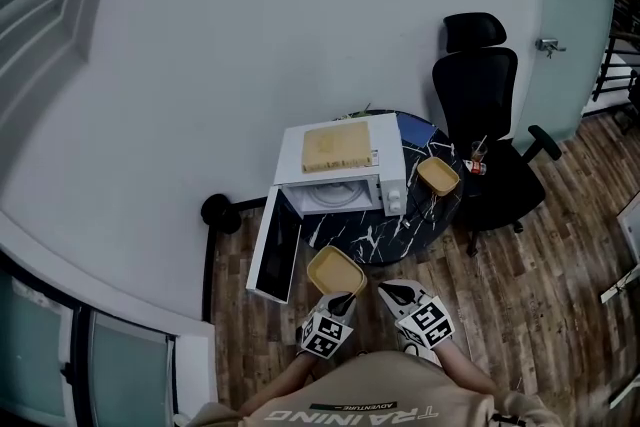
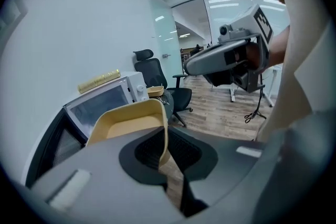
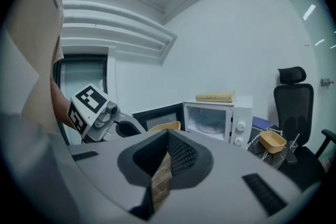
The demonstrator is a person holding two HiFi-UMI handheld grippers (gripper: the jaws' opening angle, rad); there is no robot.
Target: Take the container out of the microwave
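Head view is showing me the boxy white microwave oven [image 1: 395, 165] sitting on a dark marbled round table [image 1: 400, 227], its glass-fronted door [image 1: 275, 250] hanging wide open. My left gripper [image 1: 340, 297] is gripping the shallow tan plastic container [image 1: 335, 270]. It is holding it out in front of the microwave, clear of the cavity and just beside the open door. In the left gripper view the jaws are clamping on the container's near wall. My right gripper [image 1: 392, 290] is hovering in front of the microwave too, close beside the container. In the right gripper view its jaws seem to be pressing together with nothing between them. A second small tan bowl [image 1: 438, 175] is resting on the table right of the microwave. A flat yellowish slab [image 1: 338, 147] is lying on the microwave's top. A black office chair [image 1: 480, 95] is standing beyond the microwave's right side.
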